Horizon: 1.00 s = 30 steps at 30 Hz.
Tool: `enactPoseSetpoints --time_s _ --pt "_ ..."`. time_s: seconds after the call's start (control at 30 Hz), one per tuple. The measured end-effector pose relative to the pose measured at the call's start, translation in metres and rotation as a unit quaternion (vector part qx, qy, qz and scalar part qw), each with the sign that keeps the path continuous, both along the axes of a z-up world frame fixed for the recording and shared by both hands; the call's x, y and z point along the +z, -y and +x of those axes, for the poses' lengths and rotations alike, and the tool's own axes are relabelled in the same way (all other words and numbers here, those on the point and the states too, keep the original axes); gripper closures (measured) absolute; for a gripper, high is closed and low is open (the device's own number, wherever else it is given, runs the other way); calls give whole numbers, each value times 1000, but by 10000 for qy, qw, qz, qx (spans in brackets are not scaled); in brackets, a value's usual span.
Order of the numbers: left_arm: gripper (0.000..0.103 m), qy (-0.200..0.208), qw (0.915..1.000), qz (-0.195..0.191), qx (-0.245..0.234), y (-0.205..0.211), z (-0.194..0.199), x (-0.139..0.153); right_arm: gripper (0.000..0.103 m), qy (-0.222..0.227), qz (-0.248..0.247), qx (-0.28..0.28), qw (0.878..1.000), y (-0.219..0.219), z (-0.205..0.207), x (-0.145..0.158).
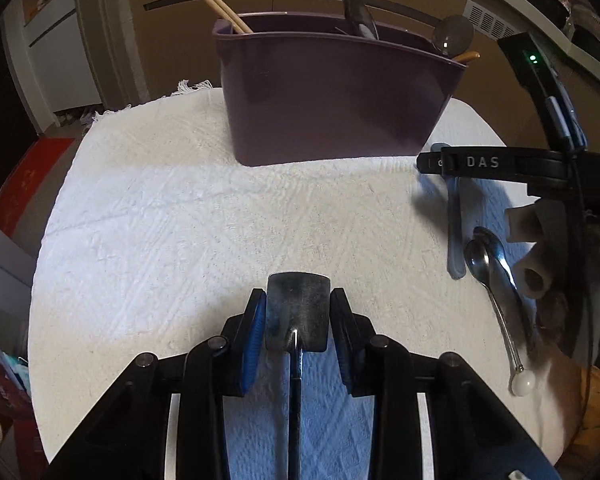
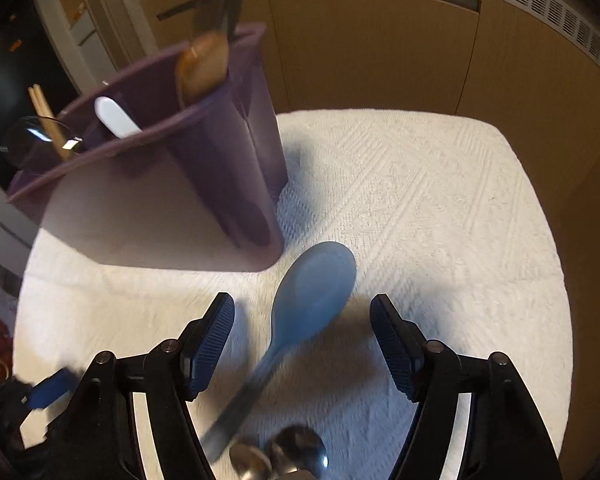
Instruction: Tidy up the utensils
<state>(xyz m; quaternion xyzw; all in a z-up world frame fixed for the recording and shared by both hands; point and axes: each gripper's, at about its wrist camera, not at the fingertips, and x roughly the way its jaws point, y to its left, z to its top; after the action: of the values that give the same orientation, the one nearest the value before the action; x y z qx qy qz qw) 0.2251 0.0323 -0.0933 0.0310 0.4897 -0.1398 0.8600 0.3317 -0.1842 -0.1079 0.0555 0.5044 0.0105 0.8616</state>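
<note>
Two pickups are in hand at once, with loose utensils left on the white towel [image 1: 180, 208] and the purple caddy [image 1: 324, 100] partly filled.

Nearest the left gripper [image 1: 298, 316], a flat metal spatula head [image 1: 298, 312] sits squarely between the blue pads, which are drawn in narrow and press its two edges; its dark handle runs back under the jaws toward the camera. This one reads as gripped, so the next move would be a lift and a carry forward to the caddy, which stands straight ahead, well beyond the fingertips.

The right gripper [image 2: 302, 340] stands wide, its pads well clear on either side of a blue plastic spoon [image 2: 316, 284] lying on the towel. The bowl of the spoon lies just past the fingertips, the handle slanting back between the jaws; nothing is held. Just behind, at the base of the jaws, two metal spoons [image 2: 278, 458] lie together. The next move here calls for lowering over the spoon's neck and closing on it.

Farther off, ahead and to the left of the right jaws, the caddy holds a wooden spoon [image 2: 202, 66], a white handle [image 2: 116, 117] and chopsticks [image 2: 48, 120].
</note>
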Motion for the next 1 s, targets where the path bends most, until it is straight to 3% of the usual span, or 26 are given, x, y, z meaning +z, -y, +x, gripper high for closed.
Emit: enactPoseSetpoints --time_s 0.03,0.1,0.2,0.23,0.27,0.43,0.47,0.5,0.73,0.8,0.87,0.93,1.0 --pt "74 39 10000 -10 2 -3 -2 3 39 82 -188 11 9998 -4 1 1" --pt "74 157 9999 -20 -16 -6 -9 11 63 84 -401 107 9991 -8 0 2" --pt "74 318 9994 -40 -110 8 -8 26 71 -38 -195 295 9994 -4 -9 9" --pt "74 393 9991 -58 -149 10 -11 32 76 -39 -175 348 9992 -2 -15 12" --pt "74 448 9988 -73 -167 11 -11 37 91 1 -167 407 9990 0 -23 17" --pt "76 1094 9930 -385 -217 6 -23 93 96 501 -246 876 9946 4 -74 64" --pt "95 1232 9909 -487 -229 5 -26 107 97 704 -304 961 9924 2 -84 80" --pt "99 1348 9889 -571 -256 4 -27 122 97 913 -351 1040 9898 1 -94 97" --pt "99 2363 9682 -738 -348 0 -19 204 97 2524 -166 1293 9588 -8 -120 214" --pt "99 2415 9669 -759 -330 -1 -17 210 97 2838 -159 1249 9506 -13 -123 236" --pt "99 2243 9707 -759 -412 4 -18 207 97 2935 -69 1187 9485 -9 -122 248" --pt "92 1855 9781 -681 -656 13 -11 184 97 2900 -10 1163 9499 -1 -121 246" --pt "60 1504 9813 -619 -1028 26 -7 157 97 2752 -12 1163 9543 2 -119 236"
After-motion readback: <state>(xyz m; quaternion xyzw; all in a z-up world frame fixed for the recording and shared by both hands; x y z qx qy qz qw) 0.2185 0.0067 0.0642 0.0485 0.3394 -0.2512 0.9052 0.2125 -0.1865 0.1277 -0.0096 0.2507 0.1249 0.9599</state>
